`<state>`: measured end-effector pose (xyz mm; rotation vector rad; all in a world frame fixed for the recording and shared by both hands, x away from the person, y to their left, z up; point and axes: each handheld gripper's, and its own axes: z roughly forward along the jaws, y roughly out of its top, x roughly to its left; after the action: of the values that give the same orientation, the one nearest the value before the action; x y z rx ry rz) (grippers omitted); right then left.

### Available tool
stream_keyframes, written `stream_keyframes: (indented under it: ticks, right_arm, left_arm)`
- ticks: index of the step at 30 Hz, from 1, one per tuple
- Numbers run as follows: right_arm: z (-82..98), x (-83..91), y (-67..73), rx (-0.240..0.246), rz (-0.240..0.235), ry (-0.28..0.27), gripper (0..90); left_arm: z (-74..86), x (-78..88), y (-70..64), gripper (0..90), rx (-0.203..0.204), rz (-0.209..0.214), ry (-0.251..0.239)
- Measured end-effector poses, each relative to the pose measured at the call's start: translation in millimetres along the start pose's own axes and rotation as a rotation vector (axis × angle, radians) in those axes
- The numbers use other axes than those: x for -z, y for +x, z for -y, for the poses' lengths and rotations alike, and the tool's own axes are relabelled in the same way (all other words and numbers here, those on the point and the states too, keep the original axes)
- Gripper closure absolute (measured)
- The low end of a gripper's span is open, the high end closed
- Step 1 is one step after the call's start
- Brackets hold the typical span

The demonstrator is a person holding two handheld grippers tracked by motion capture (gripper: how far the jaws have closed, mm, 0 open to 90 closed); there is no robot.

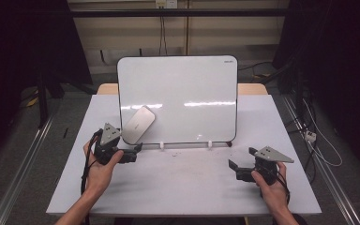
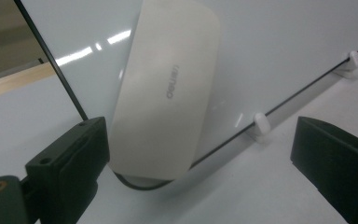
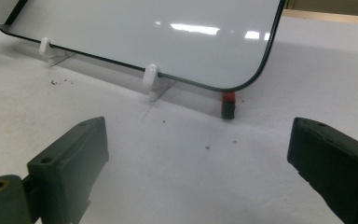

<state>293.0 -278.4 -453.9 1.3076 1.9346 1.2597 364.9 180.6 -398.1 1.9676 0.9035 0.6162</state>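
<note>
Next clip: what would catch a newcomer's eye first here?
A clean whiteboard stands propped on the white table, with a pale eraser stuck on its lower left corner. The left gripper sits open right before that eraser; the right gripper, also open, rests near the board's right end.

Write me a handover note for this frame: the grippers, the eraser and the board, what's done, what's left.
Left gripper: open, nothing between its fingers, just in front of the eraser.
Right gripper: open and empty, low over the table, to the right.
Eraser: stuck flat and tilted on the whiteboard, at its lower left corner.
Whiteboard: standing on white clips, surface looks clean.
A small red-and-black piece stands by its lower right corner.
Done: board appears wiped, eraser parked.
Left: possibly clear that small piece.
</note>
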Motion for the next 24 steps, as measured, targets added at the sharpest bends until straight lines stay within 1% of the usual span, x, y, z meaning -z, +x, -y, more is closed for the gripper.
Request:
stream_keyframes:
  ticks: [1, 2, 4, 6, 8, 9, 10, 11, 12, 14, 15, 17, 19, 21, 23, 24]
  right_arm:
    - [-0.1, 0.1, -0.1, -0.003, 0.002, -0.001, 4.9]
    - [-0.1, 0.1, -0.1, -0.003, 0.003, -0.002, 4.8]
    - [-0.1, 0.0, 0.0, -0.002, 0.002, -0.001, 4.8]
    - [-0.1, 0.0, 0.2, -0.002, 0.001, -0.001, 4.8]
    - [-0.1, -0.5, 0.2, -0.004, 0.004, -0.002, 4.8]
    - [0.0, -0.7, 0.1, -0.004, 0.005, -0.001, 4.8]
    - [0.1, -0.7, 0.2, -0.003, 0.005, 0.000, 4.9]
    - [0.2, -0.5, 0.2, -0.002, 0.006, 0.001, 4.9]
    - [0.3, 0.0, -0.1, -0.001, 0.005, 0.002, 4.9]
    - [0.7, 0.4, -0.8, -0.006, 0.008, -0.001, 4.9]
    - [0.7, 0.5, -1.1, -0.010, 0.009, -0.001, 4.9]
    - [0.7, 0.9, -1.4, -0.014, 0.013, 0.000, 4.8]
    - [0.9, 0.6, -1.8, -0.008, 0.013, 0.002, 4.9]
    - [0.9, 0.4, -1.2, -0.005, 0.014, 0.003, 4.9]
    - [1.0, 0.7, -0.7, -0.005, 0.016, 0.003, 4.9]
    - [1.0, 1.0, -0.8, -0.008, 0.017, 0.003, 4.9]
  left_arm:
    - [2.2, 2.2, -0.2, 4.5, -0.002, -0.015, 0.003]
    - [4.6, 4.5, 0.0, 4.4, 0.009, -0.025, 0.008]
    - [10.5, 7.7, 1.4, 4.2, 0.039, -0.024, 0.005]
    - [15.4, 10.5, 2.5, 4.3, 0.049, -0.039, 0.012]
    - [19.6, 14.6, 4.0, 4.3, 0.067, -0.050, 0.006]
    - [22.1, 17.6, 3.9, 4.7, 0.078, -0.067, -0.017]
    - [24.0, 20.4, 3.9, 4.9, 0.078, -0.085, -0.028]
    - [25.5, 21.6, 4.1, 4.9, 0.078, -0.087, -0.020]
    - [27.3, 22.0, 4.2, 4.8, 0.082, -0.079, -0.004]
    - [32.4, 22.3, 1.6, 4.9, 0.071, -0.078, 0.003]
    - [35.4, 21.9, 1.1, 4.8, 0.061, -0.071, 0.014]
    - [43.0, 20.5, 0.2, 4.9, 0.089, -0.059, 0.019]
    - [49.1, 18.9, -1.0, 4.9, 0.100, -0.049, 0.029]
    - [51.6, 18.6, -3.0, 4.9, 0.093, -0.039, 0.030]
    - [50.3, 20.5, -3.1, 4.9, 0.074, -0.047, 0.015]
    - [49.5, 20.8, -2.5, 4.9, 0.076, -0.052, 0.010]
